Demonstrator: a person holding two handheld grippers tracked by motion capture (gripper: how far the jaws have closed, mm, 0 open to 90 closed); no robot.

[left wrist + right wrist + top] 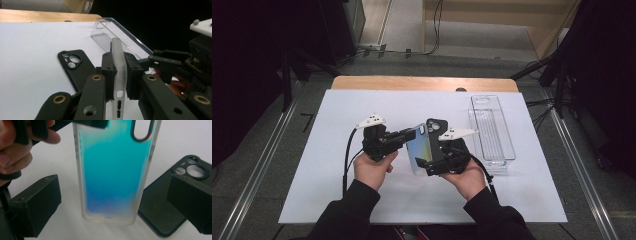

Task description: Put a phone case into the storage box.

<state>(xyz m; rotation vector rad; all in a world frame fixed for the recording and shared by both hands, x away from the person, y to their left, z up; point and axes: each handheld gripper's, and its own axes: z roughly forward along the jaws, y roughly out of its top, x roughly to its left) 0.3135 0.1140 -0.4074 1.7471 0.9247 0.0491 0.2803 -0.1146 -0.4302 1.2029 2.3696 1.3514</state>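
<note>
At table right: clear tray (507,150) holds nothing | left gripper (412,133) grips iridescent case (422,147) | right gripper (112,202) wide.

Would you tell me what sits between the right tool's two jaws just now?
The iridescent case hangs between the open right tool's jaws, untouched by them, in the right gripper view.

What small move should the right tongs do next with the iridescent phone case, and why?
Probably close the right tongs on the lower end of the iridescent phone case. Its jaws stand wide apart on both sides of the case without touching it, while the left tongs already pinch its edge, holding it above the black phone case.
</note>
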